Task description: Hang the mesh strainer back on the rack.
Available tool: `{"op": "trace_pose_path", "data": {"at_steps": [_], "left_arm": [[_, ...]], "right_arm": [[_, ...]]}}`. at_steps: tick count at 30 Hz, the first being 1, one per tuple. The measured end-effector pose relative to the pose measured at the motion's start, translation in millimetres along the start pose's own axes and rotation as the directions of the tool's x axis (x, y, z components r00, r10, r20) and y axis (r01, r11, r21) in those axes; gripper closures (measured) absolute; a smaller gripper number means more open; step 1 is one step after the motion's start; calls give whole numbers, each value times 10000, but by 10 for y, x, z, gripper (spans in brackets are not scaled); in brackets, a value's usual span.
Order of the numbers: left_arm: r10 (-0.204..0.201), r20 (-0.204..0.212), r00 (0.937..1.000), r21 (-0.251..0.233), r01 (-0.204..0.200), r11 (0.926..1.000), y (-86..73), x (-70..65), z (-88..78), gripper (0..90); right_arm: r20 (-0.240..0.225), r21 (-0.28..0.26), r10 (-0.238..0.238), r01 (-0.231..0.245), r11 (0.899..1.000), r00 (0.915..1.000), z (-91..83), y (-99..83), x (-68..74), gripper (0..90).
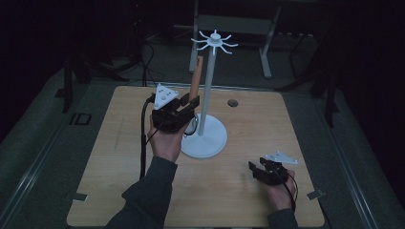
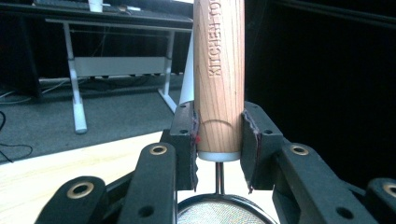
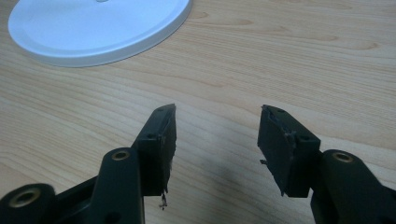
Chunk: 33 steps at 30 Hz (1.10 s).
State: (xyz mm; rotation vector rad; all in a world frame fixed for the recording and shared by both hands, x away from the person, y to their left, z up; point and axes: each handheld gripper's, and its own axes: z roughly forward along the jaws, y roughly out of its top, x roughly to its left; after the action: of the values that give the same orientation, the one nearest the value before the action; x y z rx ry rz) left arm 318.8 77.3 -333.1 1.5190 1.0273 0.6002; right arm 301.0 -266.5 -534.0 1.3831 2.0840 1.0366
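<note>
A light wooden table (image 1: pixel 248 186) with rounded corners is seen from above, its grain running across the top. 1 white stand (image 1: pixel 204 140) is set on it, its round flat base resting directly on the wood left of the middle and a thin white pole rising from that base. A small dark round hole (image 1: pixel 232 103) is seen in the tabletop near the far edge. 2 small grey tabs (image 1: pixel 79 196) are fixed at the near corners. The table is surrounded by grey floor (image 1: pixel 43 143).
</note>
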Motion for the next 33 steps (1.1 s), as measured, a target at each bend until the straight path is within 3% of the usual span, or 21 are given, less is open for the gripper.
{"op": "trace_pose_path", "data": {"at_steps": [15, 33], "left_arm": [[-234, -190, 9995, -463, 225, 9987, 26, 14, -53, 694], [-219, -202, 9996, -825, 201, 9964, 95, 15, -95, 693]], "right_arm": [[3, -5, 25, -25, 10000, 10000, -1, -2, -4, 465], [22, -3, 30, -30, 10000, 10000, -3, -3, -6, 465]]}}
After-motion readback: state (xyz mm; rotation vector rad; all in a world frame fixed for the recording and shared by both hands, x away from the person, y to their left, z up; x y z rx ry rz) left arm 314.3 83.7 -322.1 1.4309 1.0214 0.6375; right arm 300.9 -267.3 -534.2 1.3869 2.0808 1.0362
